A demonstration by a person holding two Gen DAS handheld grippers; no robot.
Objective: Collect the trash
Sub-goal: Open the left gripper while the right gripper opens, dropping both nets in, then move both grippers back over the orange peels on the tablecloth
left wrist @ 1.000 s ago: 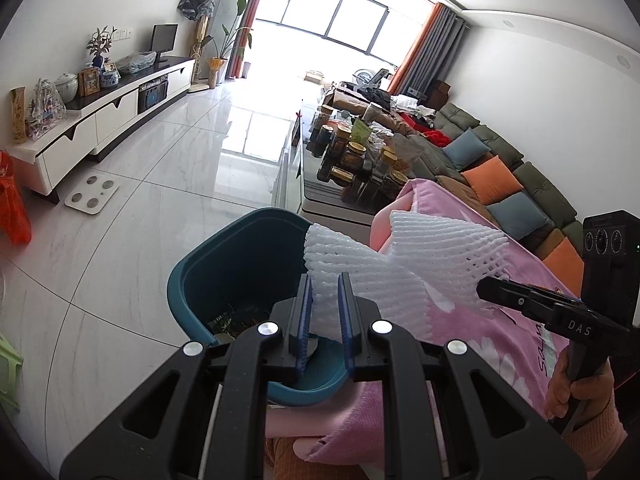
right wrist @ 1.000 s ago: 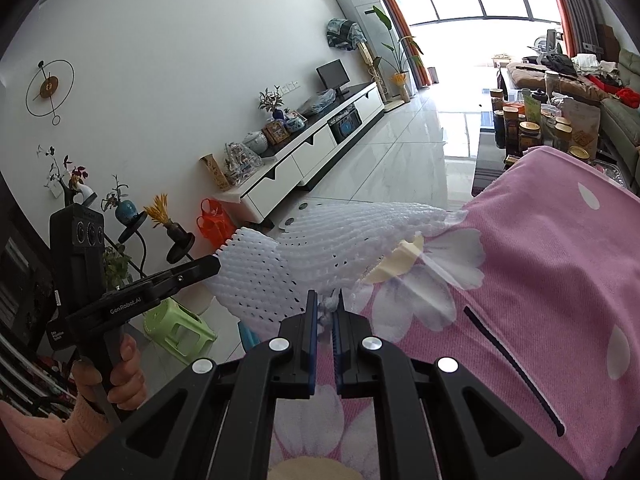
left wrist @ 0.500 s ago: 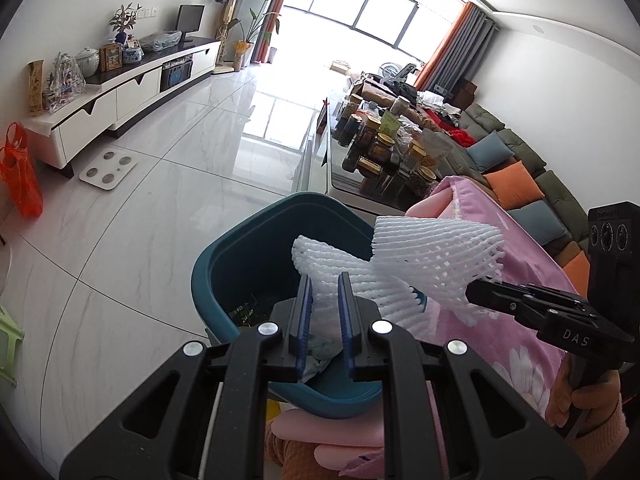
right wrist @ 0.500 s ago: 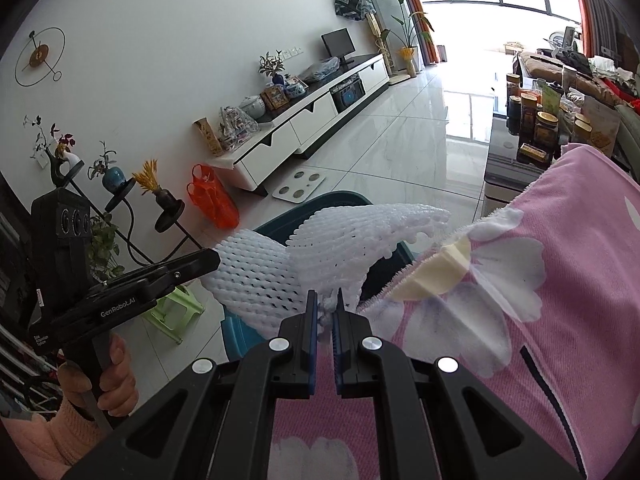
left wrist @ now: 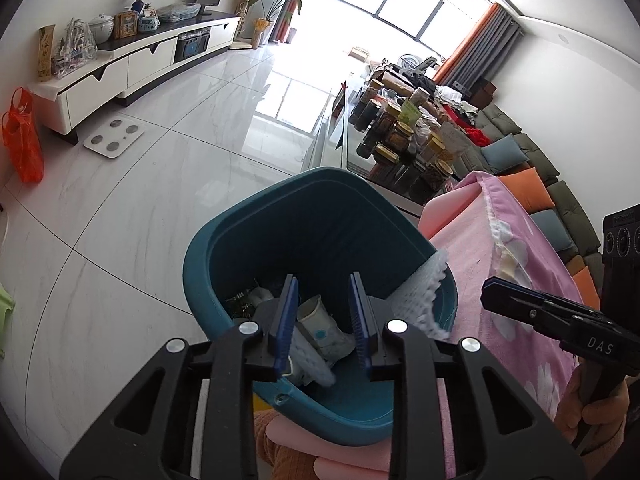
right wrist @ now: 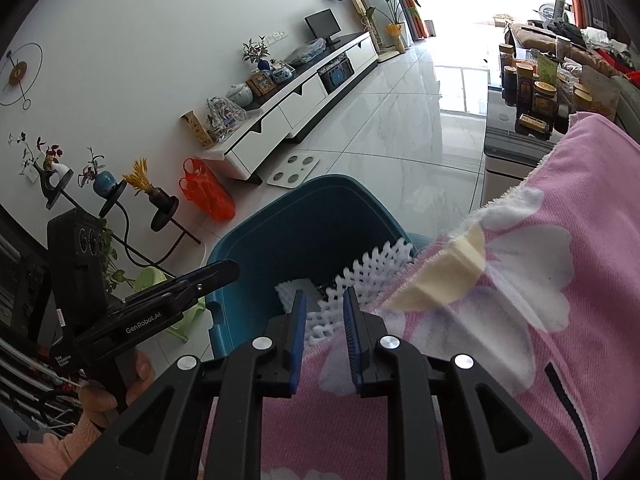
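Observation:
Beside the pink cloth stands a teal bin (left wrist: pixel 240 220) (right wrist: pixel 248 240) holding a paper cup (left wrist: pixel 320 322) and other scraps. White foam net (left wrist: pixel 420 300) (right wrist: pixel 360 280) lies loose in it, one end draped over the rim by the cloth. My left gripper (left wrist: pixel 322 312) hangs over the bin's inside. Its jaws are opening, and only the bin's contents show below the gap. My right gripper (right wrist: pixel 324 316) sits at the cloth's edge with its jaws opening. The net lies beyond its gap and the pads do not press it. Each gripper shows in the other's view: right (left wrist: pixel 516 306), left (right wrist: pixel 208 278).
The pink flowered cloth (right wrist: pixel 520 320) covers the surface on the right. Behind the bin is a low table crowded with jars (left wrist: pixel 400 140). A white TV cabinet (left wrist: pixel 132 68), an orange bag (left wrist: pixel 22 140), a floor scale (left wrist: pixel 114 136), a green stool (right wrist: pixel 160 280) and a sofa (left wrist: pixel 532 168) border the tiled floor.
Both grippers came down over the bin holding the foam net between them. Their jaws have now parted, and the net has dropped into the bin.

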